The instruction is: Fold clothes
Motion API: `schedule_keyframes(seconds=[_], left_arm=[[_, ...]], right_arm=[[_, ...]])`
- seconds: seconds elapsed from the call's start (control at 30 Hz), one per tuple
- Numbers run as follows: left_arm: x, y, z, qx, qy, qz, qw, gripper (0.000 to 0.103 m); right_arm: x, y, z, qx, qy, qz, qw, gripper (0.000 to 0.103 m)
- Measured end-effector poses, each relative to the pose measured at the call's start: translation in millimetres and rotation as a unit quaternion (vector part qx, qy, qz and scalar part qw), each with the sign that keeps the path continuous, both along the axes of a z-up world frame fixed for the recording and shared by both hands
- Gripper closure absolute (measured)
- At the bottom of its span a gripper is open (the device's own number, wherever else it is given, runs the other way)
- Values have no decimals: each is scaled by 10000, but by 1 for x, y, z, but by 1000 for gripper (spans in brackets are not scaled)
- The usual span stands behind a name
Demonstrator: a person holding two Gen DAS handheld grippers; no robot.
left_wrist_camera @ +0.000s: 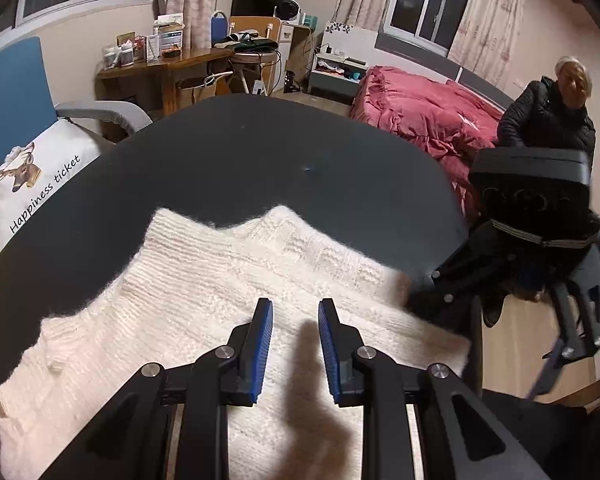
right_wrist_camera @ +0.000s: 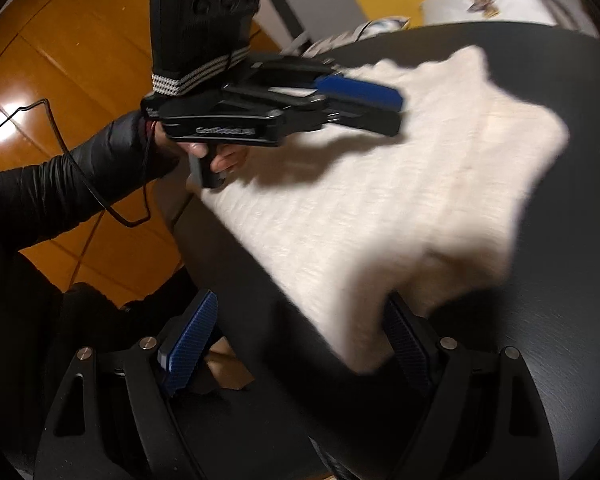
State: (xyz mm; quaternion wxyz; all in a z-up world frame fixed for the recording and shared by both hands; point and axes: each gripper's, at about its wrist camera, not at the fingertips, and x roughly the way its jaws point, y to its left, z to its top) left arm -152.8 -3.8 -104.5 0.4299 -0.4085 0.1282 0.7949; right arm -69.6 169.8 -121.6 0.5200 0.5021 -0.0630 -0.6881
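A white knit sweater (left_wrist_camera: 220,280) lies spread flat on a round black table (left_wrist_camera: 260,152). My left gripper (left_wrist_camera: 295,304) hovers over the sweater's near part, its blue pads apart with nothing between them. The right gripper's black housing (left_wrist_camera: 532,184) shows at the table's right edge. In the right wrist view, motion blurs the sweater (right_wrist_camera: 420,184). One of its corners hangs over the inner side of the right finger of my right gripper (right_wrist_camera: 302,300), which is wide open. A hand holds the left gripper (right_wrist_camera: 398,108) above the sweater's far edge.
A person in a dark jacket (left_wrist_camera: 548,116) sits beside a bed with a red quilt (left_wrist_camera: 420,112). A cluttered wooden desk (left_wrist_camera: 168,64) stands at the back, and a chair with a printed cushion (left_wrist_camera: 32,176) at the left. Wooden floor (right_wrist_camera: 60,60) surrounds the table (right_wrist_camera: 560,320).
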Motion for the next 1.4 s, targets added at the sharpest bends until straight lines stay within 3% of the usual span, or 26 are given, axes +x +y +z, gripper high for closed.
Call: schedule_keyframes(seconds=[0.1,0.2,0.3,0.4,0.5,0.6,0.73,0.9,1.03,1.13,1.2,1.27,1.3,1.4], left_arm=[[-1,1,-7,-46,48,-7,10000,80],[-1,1,-15,-92,97,-14,9999,80],[-5,-3,-14,95,-85,120,9998,80],[-2,0,-14,-27,4,70,10000,80],[-4,3,-19,-71,-64,130,9999,78],[-2,7,-20,-161,19,194,9997,78],[-2,6,-16,-86,-41,340,9994,78],[2,-15,8,351,1,474,9983,78],[-4,-24,13,194,184,513,9983,78],[-16,-26,-2,61,-54,674,9977,78],[-22,-34,-3,217,-249,740,9967,78],[-38,-56,15,651,-389,1035,9917,78],[-53,-70,25,712,-369,1307,9882,78],[-105,-114,55,577,-159,2285,9717,78]], right_arm=[[4,1,15,-417,-159,312,9985,18],[7,4,24,-458,-105,455,9979,16],[8,-5,16,-137,-125,615,9979,16],[9,-15,4,247,-157,776,9966,16],[17,-18,10,120,-280,1251,9917,14],[27,-21,-6,647,-278,1622,9842,14],[20,-10,-6,288,-450,1216,9911,14],[31,14,12,595,-140,553,9966,14],[27,35,53,413,405,-33,9983,14],[16,15,65,208,747,-8,9970,13],[1,-6,45,283,514,29,9983,13],[-10,-23,19,1029,214,126,9944,13],[-13,-27,16,1127,151,160,9934,13],[-18,-23,33,719,231,163,9970,13]])
